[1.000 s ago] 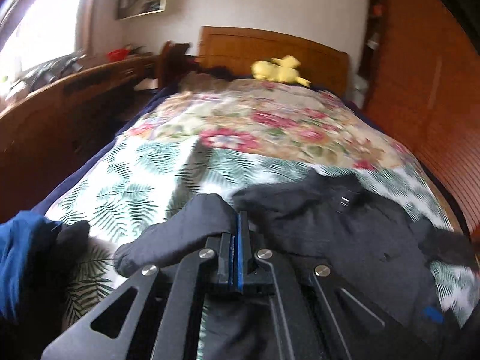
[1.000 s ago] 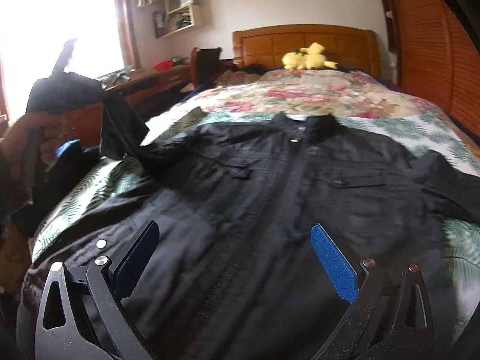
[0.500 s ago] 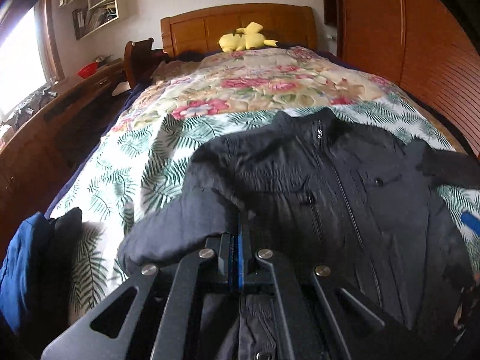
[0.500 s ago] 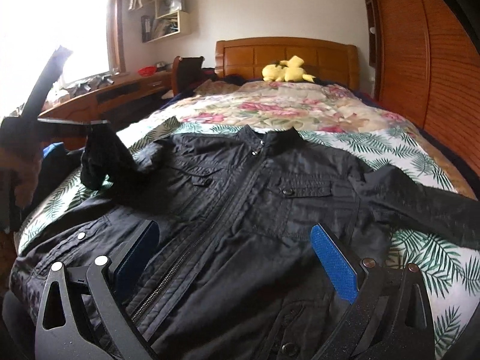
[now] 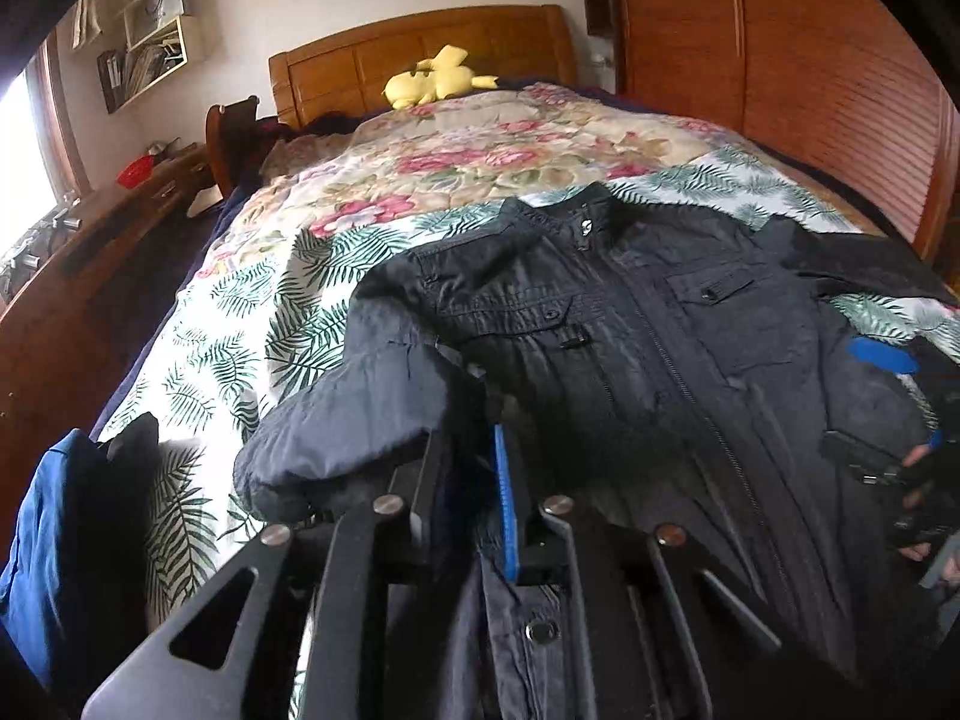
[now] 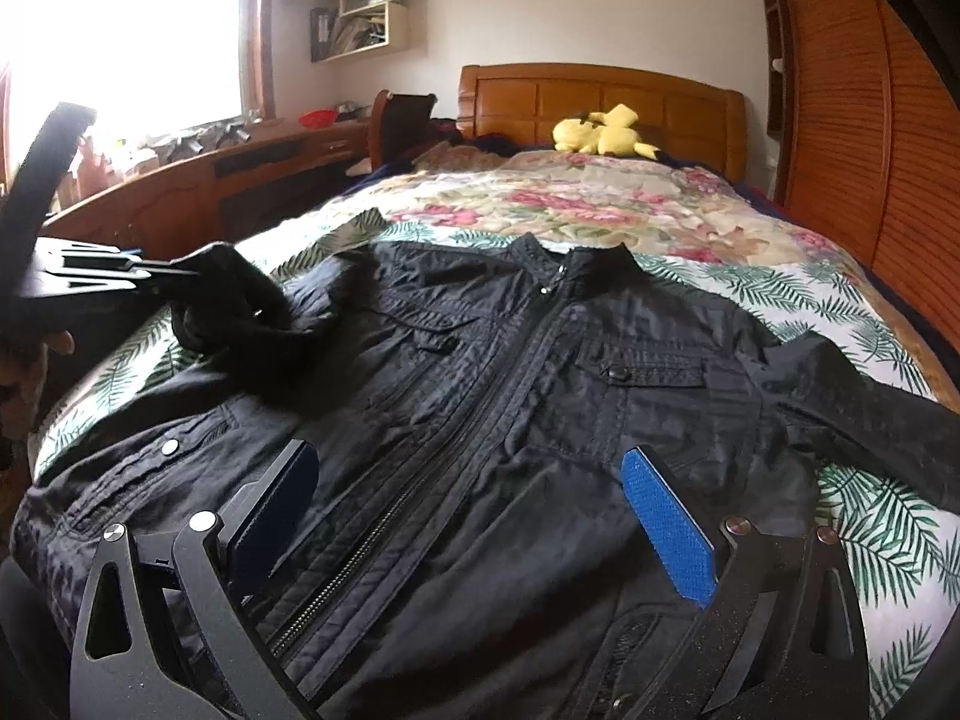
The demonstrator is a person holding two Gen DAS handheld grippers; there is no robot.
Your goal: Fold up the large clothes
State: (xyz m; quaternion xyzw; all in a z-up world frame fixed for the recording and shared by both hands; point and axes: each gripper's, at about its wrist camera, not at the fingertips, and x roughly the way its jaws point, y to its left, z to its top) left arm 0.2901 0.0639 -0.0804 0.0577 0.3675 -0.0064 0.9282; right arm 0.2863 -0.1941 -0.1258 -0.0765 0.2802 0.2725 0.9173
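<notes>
Covering the near half of your bed (image 6: 690, 222), the black jacket (image 6: 540, 396) lies flat, front up, zipped, collar at the far end. Its left sleeve (image 5: 354, 426) is lifted and bent in over the chest. Your left gripper (image 5: 474, 456) has just been opening a little, with that sleeve cloth between its jaws. Your right gripper (image 6: 468, 516) hangs wide open over the near hem, holding nothing.
</notes>
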